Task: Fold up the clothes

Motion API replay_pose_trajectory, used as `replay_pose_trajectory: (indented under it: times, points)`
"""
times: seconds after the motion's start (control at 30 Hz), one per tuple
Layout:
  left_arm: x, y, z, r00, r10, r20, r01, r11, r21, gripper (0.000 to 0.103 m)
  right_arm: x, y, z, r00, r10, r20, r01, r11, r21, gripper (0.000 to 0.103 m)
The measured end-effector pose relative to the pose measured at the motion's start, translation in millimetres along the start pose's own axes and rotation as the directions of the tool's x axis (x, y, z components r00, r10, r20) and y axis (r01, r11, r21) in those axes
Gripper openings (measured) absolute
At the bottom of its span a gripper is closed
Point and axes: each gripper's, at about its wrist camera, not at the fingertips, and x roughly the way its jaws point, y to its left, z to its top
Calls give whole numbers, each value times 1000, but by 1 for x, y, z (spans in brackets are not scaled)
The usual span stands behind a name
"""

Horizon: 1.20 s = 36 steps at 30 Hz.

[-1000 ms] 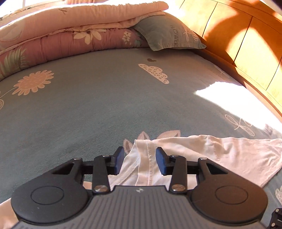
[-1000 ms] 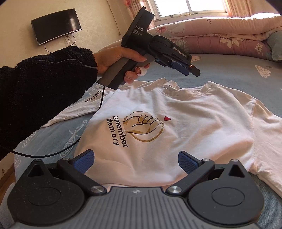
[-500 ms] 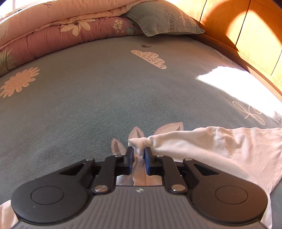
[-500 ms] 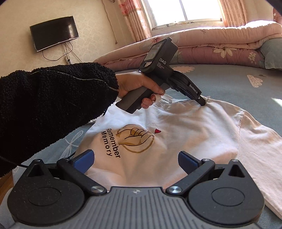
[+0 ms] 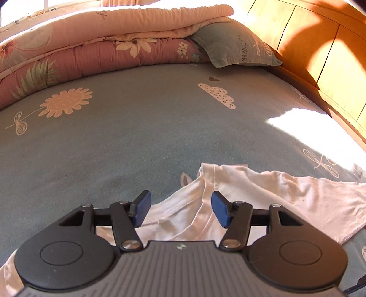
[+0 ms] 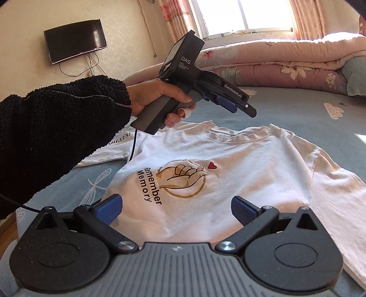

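Note:
A white T-shirt [image 6: 240, 164] with a "Remember Memory" hand print lies face up and spread flat on the blue bed sheet [image 5: 137, 128]. In the left wrist view its collar and shoulder [image 5: 219, 182] lie rumpled just beyond my left gripper [image 5: 180, 206], which is open and empty, raised above the cloth. In the right wrist view that left gripper [image 6: 238, 104] hovers above the collar, held by a hand in a black sleeve. My right gripper [image 6: 175, 206] is open and empty over the shirt's lower hem.
A folded pink floral quilt [image 5: 91, 45] and a blue pillow [image 5: 233, 45] lie along the bed's far side. A wooden headboard [image 5: 320, 45] runs on the right. A wall TV [image 6: 75, 40] and a window [image 6: 247, 16] stand behind. Another white garment [image 6: 114, 148] lies left of the shirt.
My left gripper, shut on the shirt's collar half a second ago, has opened, let the cloth drop and lifted above it. My right gripper has stayed open over the hem.

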Motion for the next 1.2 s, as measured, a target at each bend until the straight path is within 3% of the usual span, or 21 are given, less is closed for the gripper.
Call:
replay_pose_trajectory:
  times: [0.1,0.23,0.27,0.4,0.53,0.67,0.8,0.93,1.03,1.2]
  points:
    - [8,22,-21,997,29,-76,-34,997,-75,59,0,0,1,1000,-3,2,3,1000,3,103]
    - [20,41,-28,994,109,-1,-108,985,-133,62,3,-2,0,1000,-5,-6,5,1000,14,103]
    - [21,43,-26,991,133,11,-130,980,-149,59,4,-3,-1,1000,-10,-11,10,1000,12,103]
    - [15,42,-18,983,182,-5,-179,962,-208,57,6,-8,-2,999,-37,-21,38,999,13,103]
    - [-25,26,-27,987,160,-32,-163,975,-152,60,1,-19,0,999,-41,-13,41,997,63,103]
    - [-81,15,-49,985,164,-57,-171,972,-159,64,-3,-26,3,1000,-28,0,28,992,123,103]
    - [-136,1,-87,984,166,-69,-177,965,-196,69,-8,-16,5,1000,-21,14,19,995,101,103]
    - [-177,-12,-139,986,156,-59,-167,943,-289,74,-13,14,7,1000,23,-3,-23,1000,9,103]
    - [-196,-19,-180,984,175,-40,-177,914,-364,75,-17,51,3,999,29,-22,-31,991,-131,103]
    - [-212,-26,-238,975,224,11,-188,846,-500,77,-9,115,-18,998,-10,-68,-16,926,-376,103]
